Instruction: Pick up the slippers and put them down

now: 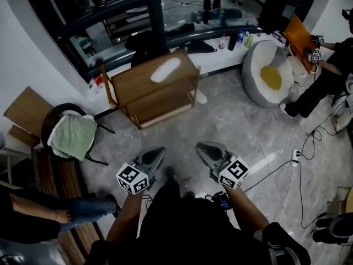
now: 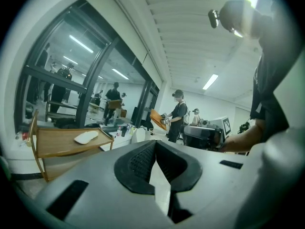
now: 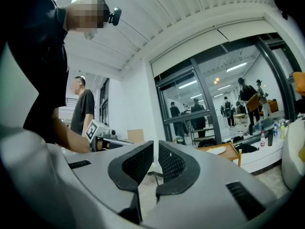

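Both tongs are empty and well short of the work. The left gripper [image 1: 154, 153] has its jaws fully closed, pad on pad, with nothing between them. The right gripper [image 1: 205, 148] is closed to a thin slit and also holds nothing. One white slipper [image 1: 165, 69] lies flat on the top board of the wooden rack [image 1: 138, 87], well ahead of me. A white shape on the floor [image 1: 202, 97] beside the rack's right leg may be its mate, but I cannot confirm that. I see two risks. If I arrive with the jaws closed, they would shove the slipper across the board instead of gripping it, possibly off the far edge. The slipper is also low and flat, so a level approach could catch the board's edge and jolt the rack.
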### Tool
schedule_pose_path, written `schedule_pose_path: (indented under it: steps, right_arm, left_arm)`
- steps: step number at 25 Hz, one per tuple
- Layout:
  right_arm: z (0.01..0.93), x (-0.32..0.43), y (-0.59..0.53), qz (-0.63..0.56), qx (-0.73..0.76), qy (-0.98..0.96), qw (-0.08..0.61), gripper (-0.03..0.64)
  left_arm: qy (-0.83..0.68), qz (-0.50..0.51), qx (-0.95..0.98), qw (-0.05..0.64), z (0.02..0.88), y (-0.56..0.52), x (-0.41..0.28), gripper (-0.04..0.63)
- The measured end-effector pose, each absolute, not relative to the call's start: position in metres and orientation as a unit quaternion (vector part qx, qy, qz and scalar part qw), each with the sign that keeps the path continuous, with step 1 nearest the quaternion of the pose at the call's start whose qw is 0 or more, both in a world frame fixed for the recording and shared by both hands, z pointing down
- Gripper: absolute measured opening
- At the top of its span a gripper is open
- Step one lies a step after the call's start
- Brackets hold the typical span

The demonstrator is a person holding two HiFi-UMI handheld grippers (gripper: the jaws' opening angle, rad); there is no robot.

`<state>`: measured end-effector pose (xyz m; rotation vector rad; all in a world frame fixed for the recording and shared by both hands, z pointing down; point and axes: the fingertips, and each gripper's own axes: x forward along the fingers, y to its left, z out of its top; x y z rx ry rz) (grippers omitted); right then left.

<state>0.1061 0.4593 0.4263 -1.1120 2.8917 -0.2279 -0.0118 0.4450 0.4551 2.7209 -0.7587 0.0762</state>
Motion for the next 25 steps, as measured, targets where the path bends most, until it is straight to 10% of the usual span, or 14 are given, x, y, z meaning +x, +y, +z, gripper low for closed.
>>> schedule_pose_path:
  steps: [25]
  right_arm:
    - [0.414, 0.031, 0.24, -0.067, -0.379, 0.923, -0.012, 0.043]
  left_arm:
    - [-0.232, 0.008, 0.955, 0.187, 0.466, 0.223, -0.068, 0.012]
